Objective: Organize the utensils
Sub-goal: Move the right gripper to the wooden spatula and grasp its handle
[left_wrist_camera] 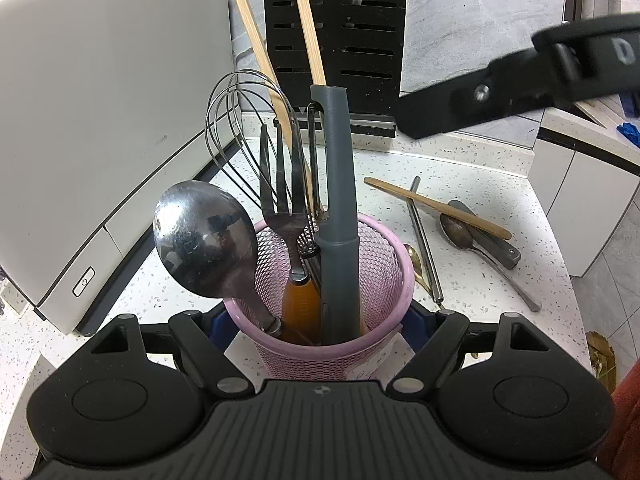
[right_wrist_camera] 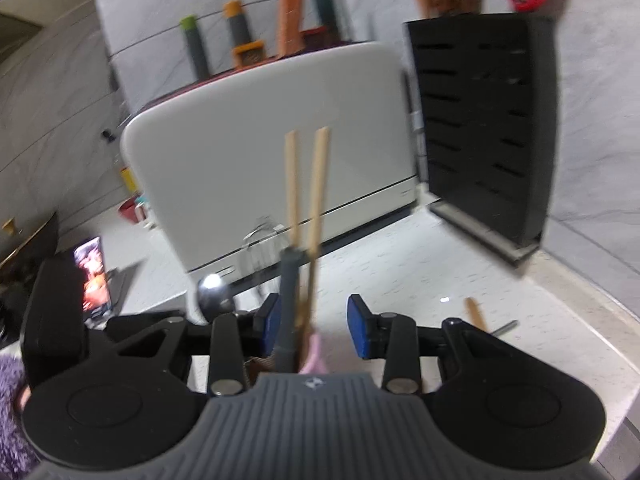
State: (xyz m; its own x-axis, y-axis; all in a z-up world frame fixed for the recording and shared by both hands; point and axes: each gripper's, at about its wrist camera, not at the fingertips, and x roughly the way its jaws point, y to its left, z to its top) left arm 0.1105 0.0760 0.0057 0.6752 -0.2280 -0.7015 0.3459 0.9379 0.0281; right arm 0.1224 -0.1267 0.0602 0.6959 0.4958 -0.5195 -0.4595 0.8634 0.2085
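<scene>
The left gripper (left_wrist_camera: pixel 320 320) clamps the pink mesh plastic utensil cup (left_wrist_camera: pixel 384 264) near the speckled counter's (left_wrist_camera: pixel 480 160) front edge; the right gripper (right_wrist_camera: pixel 312 326), fingers apart and empty, should lift straight clear (chopsticks sit close).

Pink basket (left_wrist_camera: pixel 384 276) was packed w/ upright stuff: big spoon (left_wrist_camera: pixel 204 236), fork (left_wrist_camera: pixel 280 196), whisk (left_wrist_camera: pixel 240 120), grey peeler (left_wrist_camera: pixel 338 200), two chopsticks (left_wrist_camera: pixel 308 32), so little room straight down. White appliance (left_wrist_camera: pixel 104 120) blocked the left, black slotted rack (left_wrist_camera: pixel 336 32) the back. Right of the basket the counter (left_wrist_camera: pixel 492 160) had loose utensils incl. a wooden stick (left_wrist_camera: pixel 436 208) lying across a spoon (left_wrist_camera: pixel 456 232); bare counter behind them. Right gripper (right_wrist_camera: pixel 312 322) stood above, pads apart.
</scene>
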